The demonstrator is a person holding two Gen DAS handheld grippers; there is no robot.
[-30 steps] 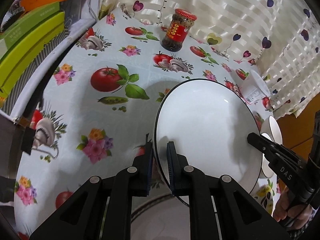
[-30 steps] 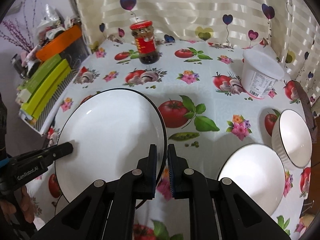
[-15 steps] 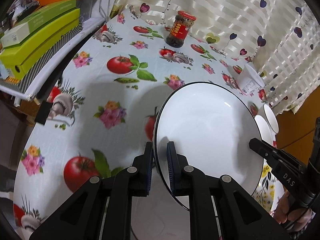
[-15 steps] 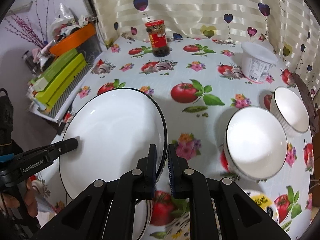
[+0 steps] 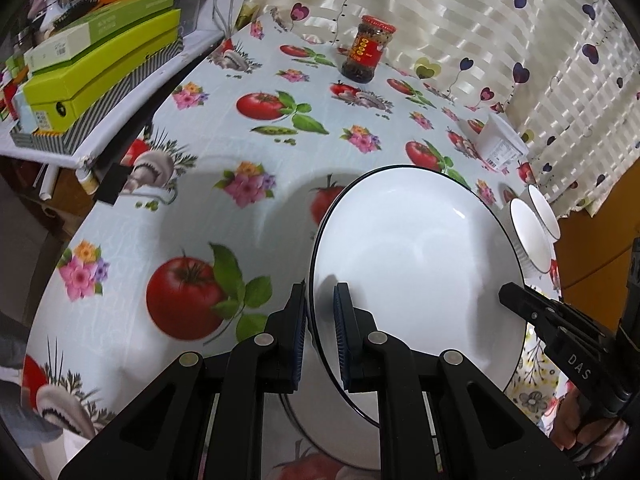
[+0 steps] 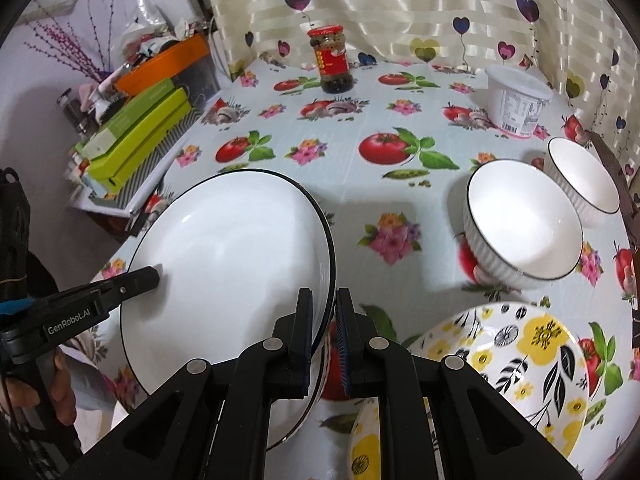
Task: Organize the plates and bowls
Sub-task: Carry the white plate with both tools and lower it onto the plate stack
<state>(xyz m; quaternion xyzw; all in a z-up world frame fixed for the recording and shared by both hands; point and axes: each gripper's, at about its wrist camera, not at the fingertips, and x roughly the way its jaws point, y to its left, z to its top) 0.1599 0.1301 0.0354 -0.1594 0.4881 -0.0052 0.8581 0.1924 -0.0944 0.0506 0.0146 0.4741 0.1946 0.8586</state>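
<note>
While both my left hand-held gripper (image 5: 320, 336) and right hand-held gripper (image 6: 324, 336) pinch opposite rims of the large white black-rimmed plate (image 5: 412, 264) above the table (image 5: 224, 148), I judge I must lower it squarely onto the second white plate (image 5: 336, 440) at six o'clock.

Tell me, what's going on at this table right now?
A person holds a big white plate between two handheld grippers: the left gripper pinches one side of its rim and the right gripper the opposite side. It is lifted above another white plate underneath. Two white bowls and a yellow flowered plate sit on the tablecloth nearby.
</note>
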